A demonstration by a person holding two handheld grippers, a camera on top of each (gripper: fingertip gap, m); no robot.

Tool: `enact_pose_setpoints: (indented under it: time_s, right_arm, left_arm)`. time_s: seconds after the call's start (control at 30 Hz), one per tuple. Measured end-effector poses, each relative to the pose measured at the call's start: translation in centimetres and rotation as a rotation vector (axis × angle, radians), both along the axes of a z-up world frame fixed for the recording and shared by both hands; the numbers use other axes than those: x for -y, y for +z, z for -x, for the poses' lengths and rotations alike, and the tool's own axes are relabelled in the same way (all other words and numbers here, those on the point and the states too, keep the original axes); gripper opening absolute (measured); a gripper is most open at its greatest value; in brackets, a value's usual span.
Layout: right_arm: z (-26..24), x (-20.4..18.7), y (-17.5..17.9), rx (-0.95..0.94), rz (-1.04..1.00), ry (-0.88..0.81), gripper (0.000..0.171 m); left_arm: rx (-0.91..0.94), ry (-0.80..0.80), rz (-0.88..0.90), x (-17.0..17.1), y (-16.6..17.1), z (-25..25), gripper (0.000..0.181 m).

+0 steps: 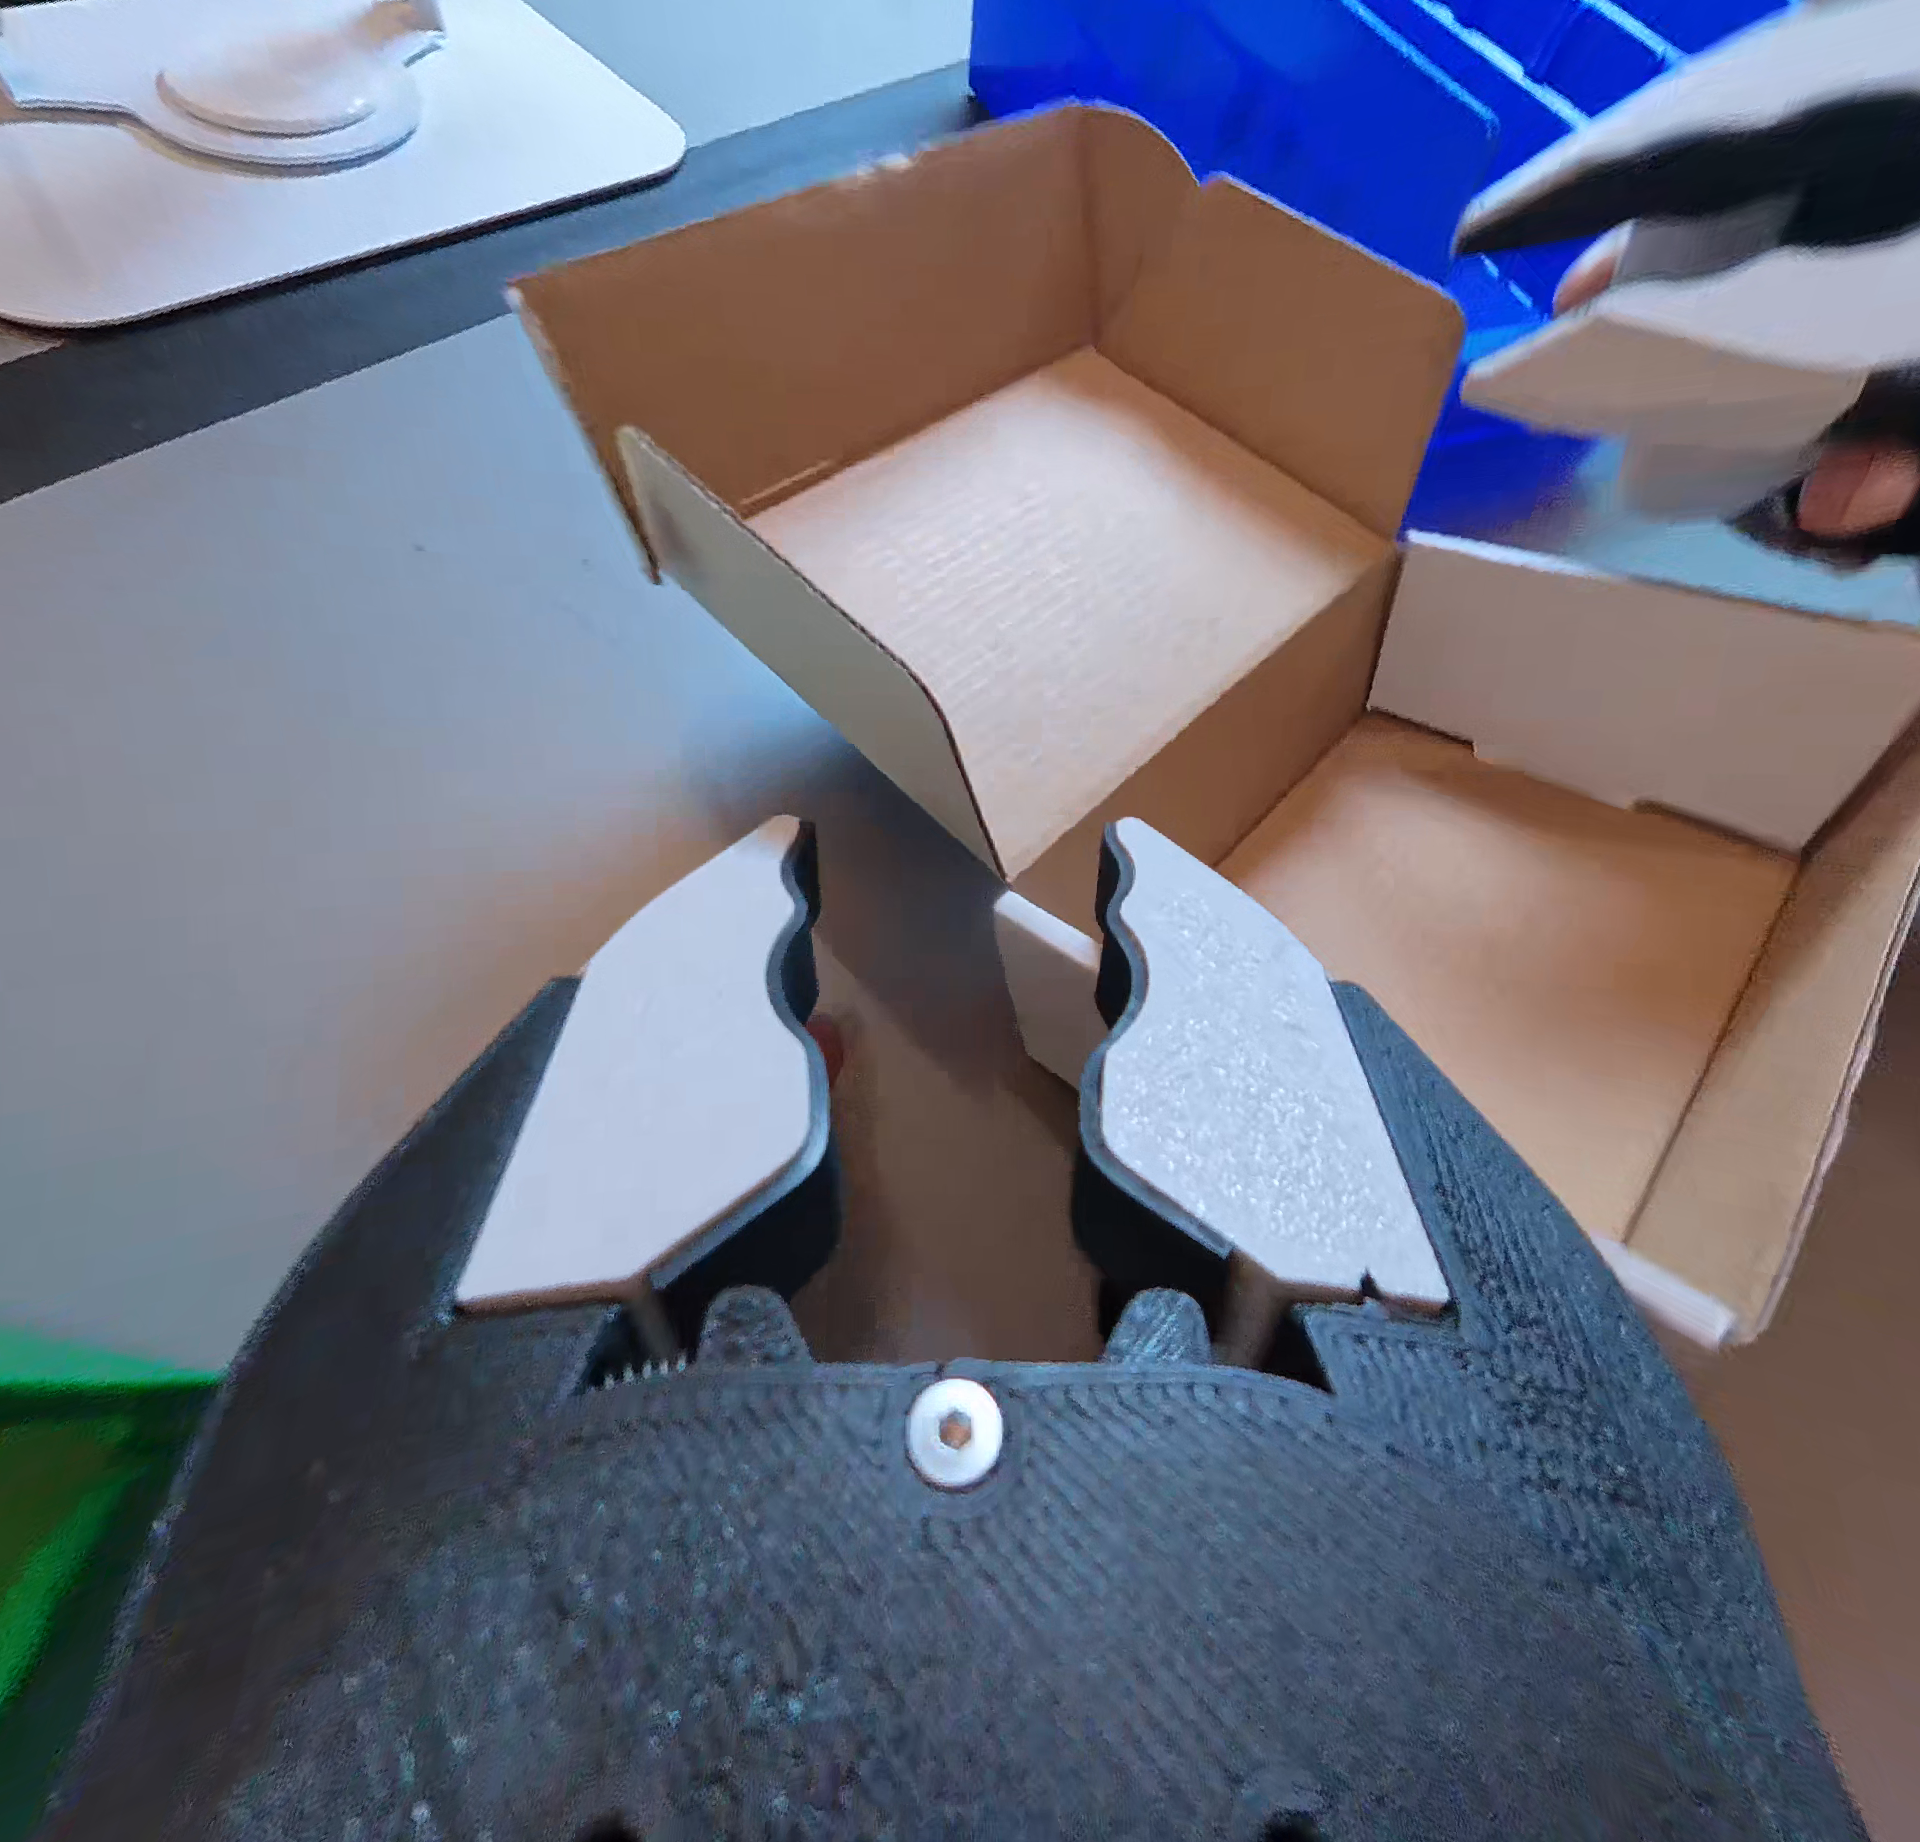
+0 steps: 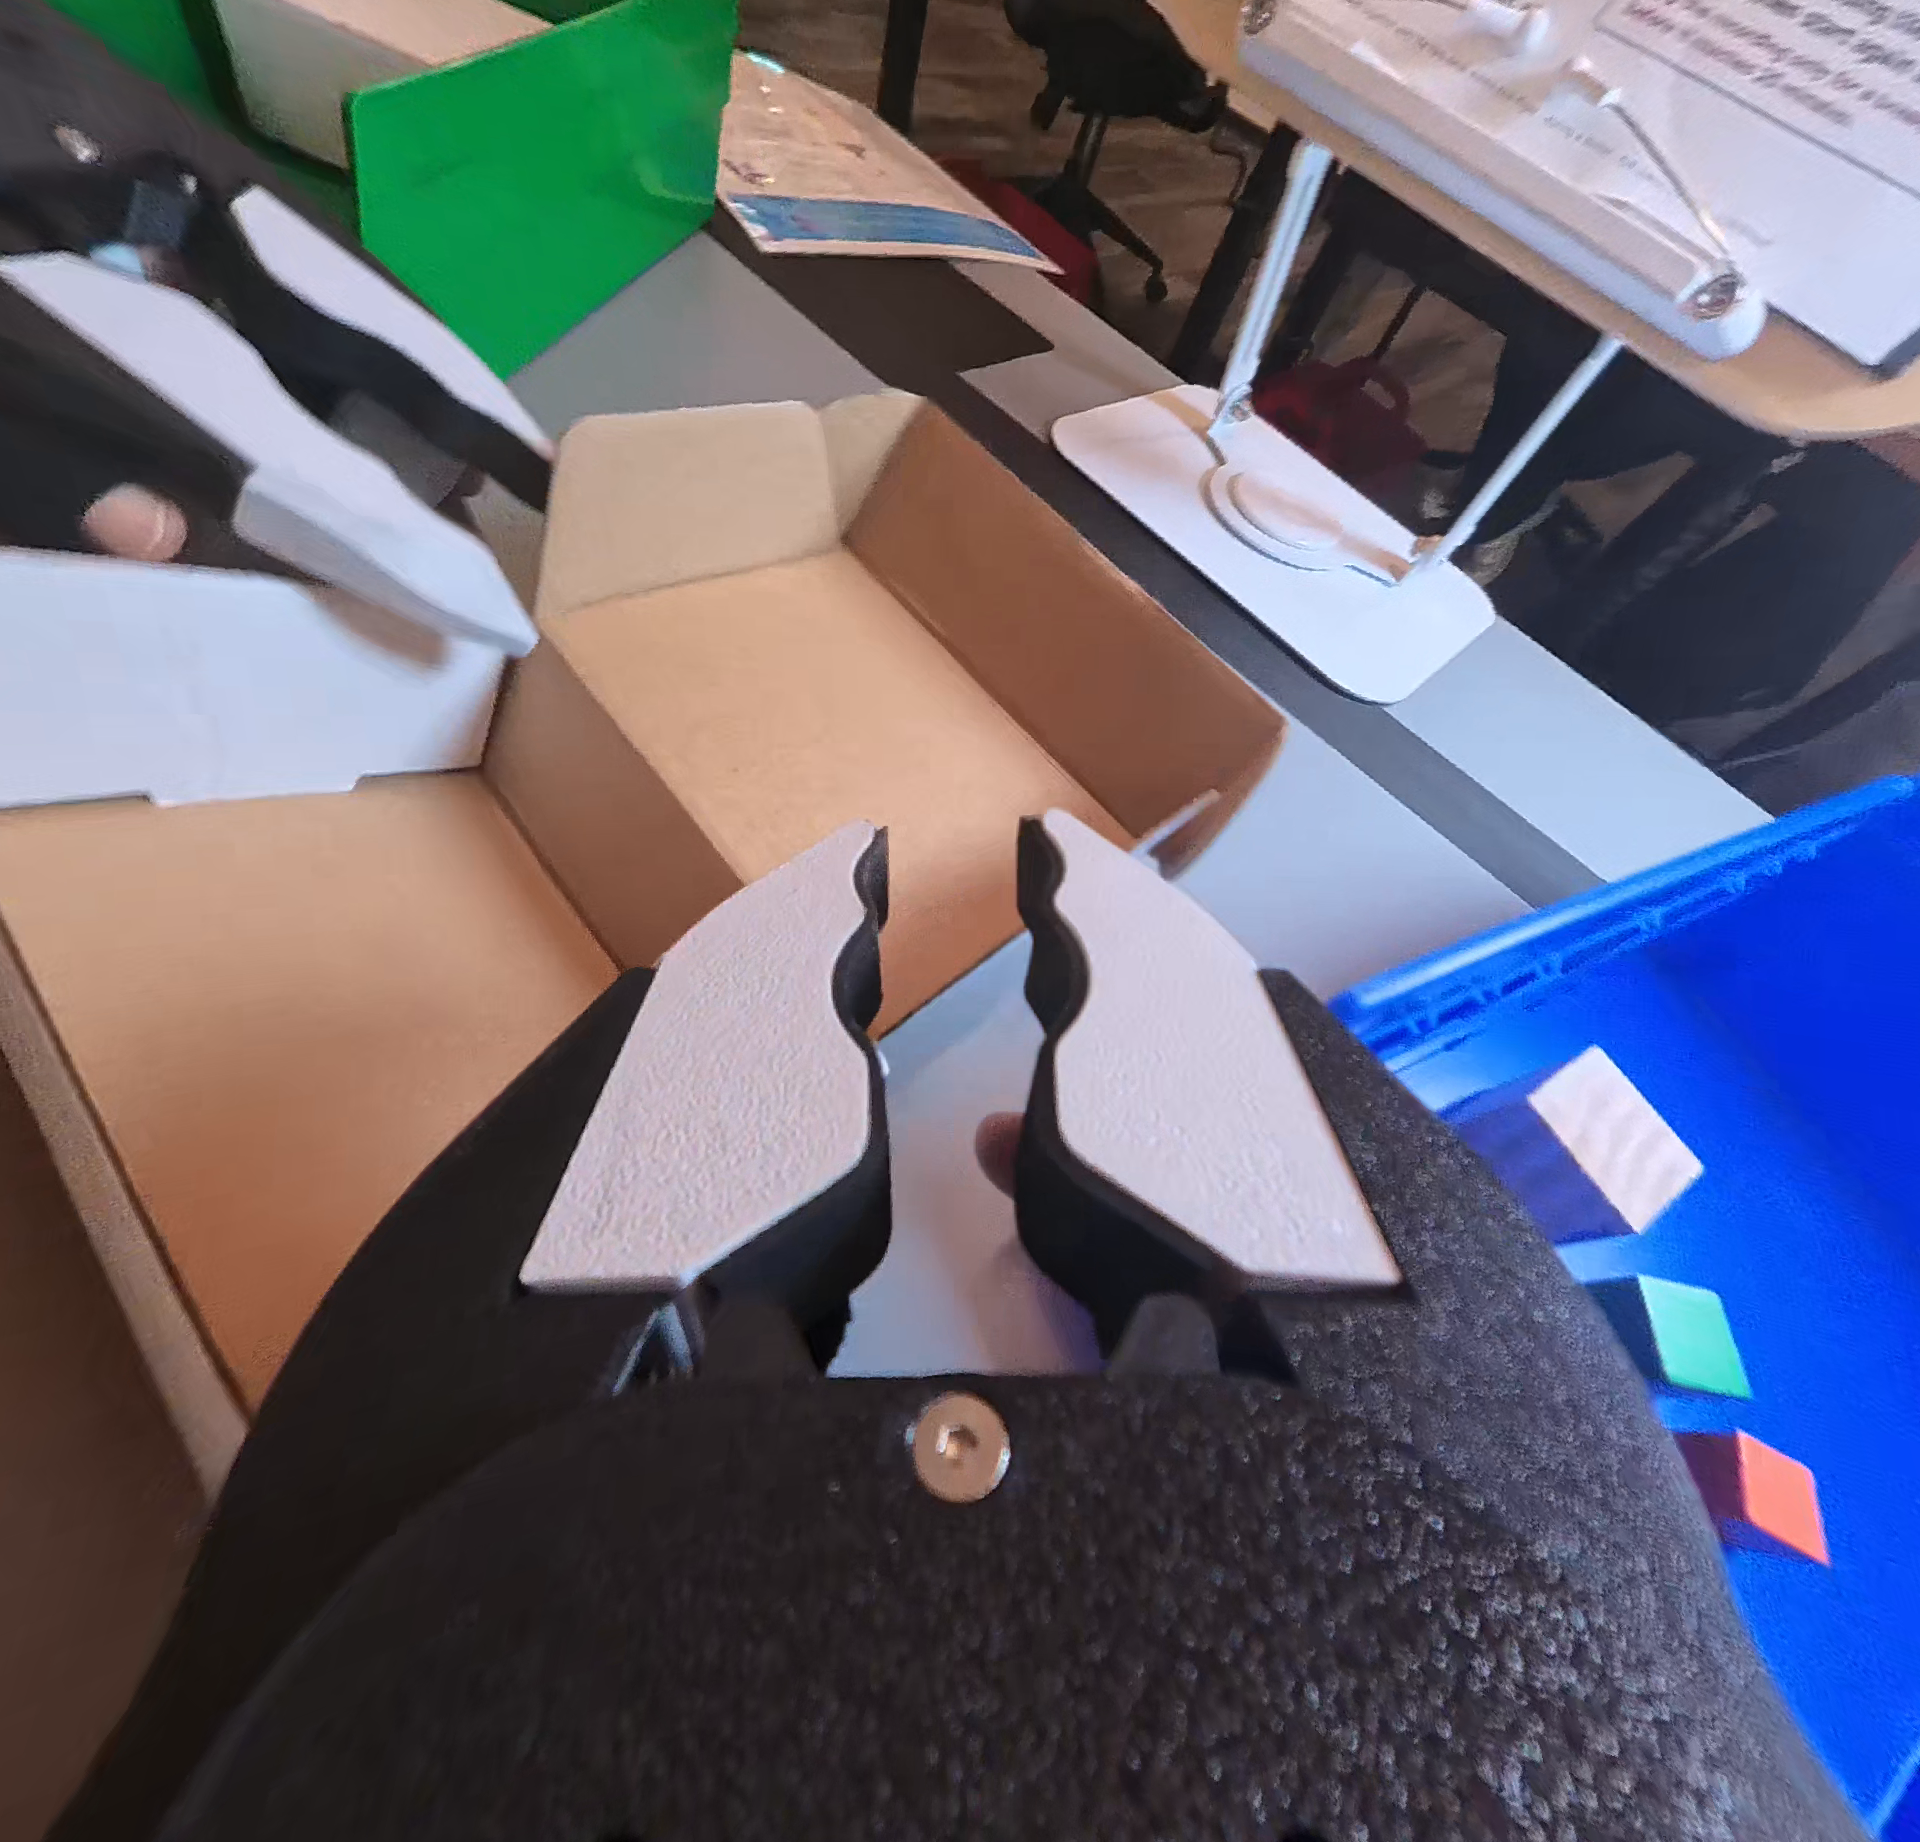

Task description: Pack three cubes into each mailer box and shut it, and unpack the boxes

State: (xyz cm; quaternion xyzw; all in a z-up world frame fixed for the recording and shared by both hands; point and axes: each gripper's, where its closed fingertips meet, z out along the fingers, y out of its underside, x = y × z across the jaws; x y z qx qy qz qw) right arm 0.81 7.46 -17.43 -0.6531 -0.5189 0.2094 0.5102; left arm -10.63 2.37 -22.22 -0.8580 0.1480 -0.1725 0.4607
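Cardboard, brown inside and white outside, forms the open mailer box (image 1: pixel 1039 587) lying on the grey table (image 1: pixel 312 753), its lid (image 2: pixel 821 691) folded back flat and nothing showing in the tray (image 2: pixel 281 982). Over the tray's near corner the left gripper (image 1: pixel 956 878) hovers with jaws parted and nothing between them, while the right gripper (image 2: pixel 951 873) hangs likewise spread and unloaded above the lid's edge, beside the blue bin (image 2: pixel 1766 1013). Inside that bin sit cubes with white (image 2: pixel 1616 1148), green (image 2: pixel 1694 1335) and orange (image 2: pixel 1777 1506) faces; a green bin (image 2: pixel 540 182) stands beyond the box, leaving bare table between.
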Motion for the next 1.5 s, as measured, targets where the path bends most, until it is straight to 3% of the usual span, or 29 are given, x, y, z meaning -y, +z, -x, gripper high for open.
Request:
enact_pose_setpoints:
  time_s: [0.03, 0.13, 0.23, 0.3, 0.33, 0.37, 0.53, 0.7, 0.9, 1.0, 1.1, 1.3, 1.37, 1.4, 1.5]
  right_arm:
    - [-0.5, -0.3, 0.3, -0.002, 0.005, -0.025, 0.028]
    - [-1.9, -1.1, -0.5, 0.06, 0.082, -0.086, 0.05]
    - [-1.7, -1.5, -1.8, 0.071, 0.202, -0.103, 0.052]
    - [-1.0, -1.9, -2.8, 0.091, 0.233, -0.098, 0.042]
    - [-0.4, -1.9, -2.8, 0.075, 0.225, -0.076, 0.026]
    - [0.0, -1.8, -2.6, 0.056, 0.207, -0.052, 0.007]
    - [0.3, -1.7, -1.5, 0.053, 0.041, -0.066, 0.005]
    - [0.2, -0.3, -0.2, -0.037, -0.147, -0.061, 0.007]
    - [0.5, 0.8, 0.3, -0.075, -0.363, 0.028, 0.011]
    - [0.5, 1.4, -1.0, -0.071, -0.276, 0.147, 0.015]
    - [0.4, 2.4, -1.7, -0.119, -0.065, 0.267, 0.022]
    - [-0.3, 2.9, 1.2, -0.313, 0.25, 0.354, 0.051]
    - [-0.7, 3.4, 2.5, -0.375, 0.287, 0.397, 0.049]
    - [-0.9, 4.0, 3.0, -0.391, 0.298, 0.436, 0.038]
    - [-1.0, 4.2, 2.4, -0.311, 0.187, 0.428, 0.033]
  left_arm:
    - [-0.036, -0.021, 0.002, 0.3, -0.3, -0.3, 0.053]
    - [-0.099, -0.062, -0.007, 1.0, -0.7, -1.4, 0.054]
    - [-0.168, -0.081, -0.029, 1.3, -0.7, -1.8, 0.051]
    - [-0.174, -0.09, -0.034, 1.4, -0.8, -2.1, 0.049]
    - [-0.172, -0.085, -0.035, 1.4, -0.7, -2.1, 0.049]
    - [-0.172, -0.084, -0.038, 1.4, -0.7, -2.0, 0.048]
    - [-0.076, -0.076, -0.069, 2.0, 0.7, -2.0, 0.045]
    - [0.017, 0.018, -0.132, 1.6, 2.6, -1.0, 0.026]
    - [-0.099, 0.062, -0.285, 1.8, 4.1, -0.1, 0.021]
    - [-0.29, 0.016, -0.429, 2.3, 4.7, -0.1, 0.019]
    - [-0.381, -0.042, -0.535, 3.0, 5.3, -0.4, 0.017]
    - [-0.474, -0.17, -0.707, 4.2, 6.0, -1.7, 0.017]
    - [-0.506, -0.188, -0.749, 4.4, 6.1, -1.9, 0.018]
    - [-0.516, -0.194, -0.757, 4.5, 6.0, -1.9, 0.018]
    - [-0.507, -0.2, -0.723, 4.4, 5.5, -1.7, 0.019]
